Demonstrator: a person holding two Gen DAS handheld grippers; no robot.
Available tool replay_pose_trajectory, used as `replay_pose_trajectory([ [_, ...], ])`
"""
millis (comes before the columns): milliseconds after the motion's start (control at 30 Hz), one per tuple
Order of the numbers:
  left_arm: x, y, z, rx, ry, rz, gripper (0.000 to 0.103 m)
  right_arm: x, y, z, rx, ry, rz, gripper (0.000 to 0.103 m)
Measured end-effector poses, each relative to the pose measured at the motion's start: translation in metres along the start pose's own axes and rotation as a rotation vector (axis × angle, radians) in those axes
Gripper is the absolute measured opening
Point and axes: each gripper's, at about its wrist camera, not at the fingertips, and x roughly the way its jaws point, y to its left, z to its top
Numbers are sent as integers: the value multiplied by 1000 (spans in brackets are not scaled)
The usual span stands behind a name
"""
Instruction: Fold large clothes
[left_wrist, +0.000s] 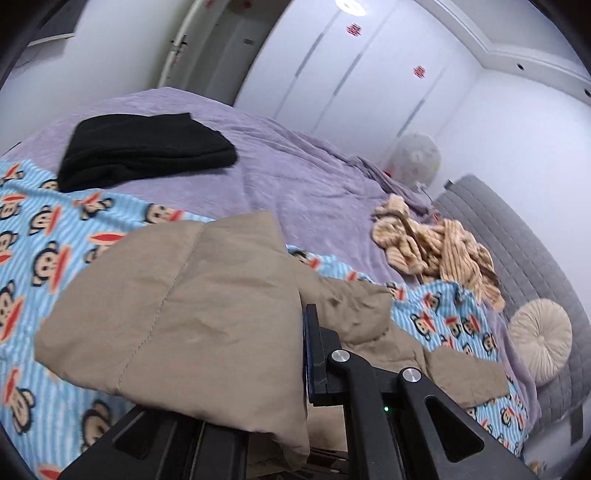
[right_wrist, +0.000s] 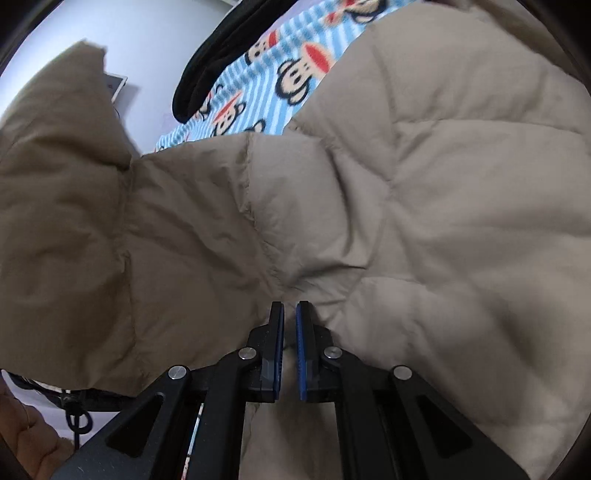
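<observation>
A large tan quilted jacket (left_wrist: 192, 295) lies partly lifted over the monkey-print blanket (left_wrist: 44, 229). My left gripper (left_wrist: 295, 332) is shut on a fold of it; only its right finger (left_wrist: 314, 343) shows, the other is hidden under the cloth. In the right wrist view the jacket (right_wrist: 406, 184) fills the frame. My right gripper (right_wrist: 290, 317) is shut on a pinch of its fabric, jaws nearly together. One sleeve (right_wrist: 62, 147) hangs to the left.
A folded black garment (left_wrist: 147, 151) lies on the purple bedcover (left_wrist: 295, 170), and also shows in the right wrist view (right_wrist: 214, 70). A crumpled beige striped garment (left_wrist: 436, 247) lies at the right. A round cushion (left_wrist: 541, 339) rests by the grey headboard (left_wrist: 517, 236).
</observation>
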Motion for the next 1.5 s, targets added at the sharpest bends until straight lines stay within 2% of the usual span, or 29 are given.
replay_pose_trajectory([
  [133, 53, -71, -31, 127, 116, -56, 9, -87, -50, -14, 62, -119, -51, 6],
  [233, 103, -109, -75, 277, 228, 24, 9, -151, -96, -31, 100, -204, -165, 7],
  [333, 139, -115, -118, 375, 328, 140, 9, -194, -138, -48, 157, -263, -256, 7],
  [400, 145, -103, -139, 367, 374, 172, 9, -210, -160, -56, 207, -284, -277, 7],
  [467, 139, -99, -145, 367, 372, 186, 9, -215, -178, -60, 251, -289, -268, 7],
  [500, 134, -98, -144, 377, 368, 193, 16, -215, -184, -61, 266, -286, -260, 7],
  [533, 128, -99, -143, 391, 369, 201, 26, -214, -187, -61, 276, -283, -248, 7],
  [567, 125, -99, -139, 398, 374, 202, 67, -215, -190, -63, 282, -280, -237, 7],
  [600, 118, -99, -136, 399, 365, 213, 102, -217, -192, -64, 282, -278, -230, 7],
  [633, 109, -101, -132, 404, 327, 241, 103, -220, -200, -72, 277, -276, -227, 8],
  [733, 80, -98, -120, 421, 295, 228, 103, -221, -196, -65, 247, -264, -236, 10],
  [833, 52, -77, -103, 371, 273, 229, 103, -229, -186, -74, 186, -243, -251, 11],
  [900, 32, -47, -85, 288, 251, 247, 103, -230, -170, -72, 133, -234, -273, 28],
  [933, 23, -27, -76, 228, 242, 264, 103, -229, -159, -67, 93, -235, -292, 58],
  [967, 17, -4, -67, 162, 239, 282, 103, -228, -148, -66, 54, -242, -304, 82],
  [1033, 8, 47, -53, 7, 239, 289, 103, -222, -118, -59, -58, -254, -322, 85],
  [1133, 3, 124, -40, -222, 232, 265, 101, -197, -67, -48, -256, -243, -402, 85],
  [1233, 23, 173, -42, -388, 283, 147, 101, -173, -30, -46, -413, -232, -482, 85],
  [1333, 60, 188, -48, -490, 342, -6, 100, -152, -9, -44, -503, -229, -548, 85],
  [1367, 73, 188, -50, -510, 363, -53, 85, -147, -5, -44, -519, -228, -571, 85],
  [1400, 85, 187, -51, -522, 382, -82, 58, -142, -1, -43, -535, -223, -592, 85],
  [1467, 97, 178, -51, -504, 384, -55, 30, -131, 5, -41, -558, -210, -630, 85],
  [1500, 92, 169, -47, -461, 343, -2, 23, -127, 7, -41, -568, -203, -647, 85],
])
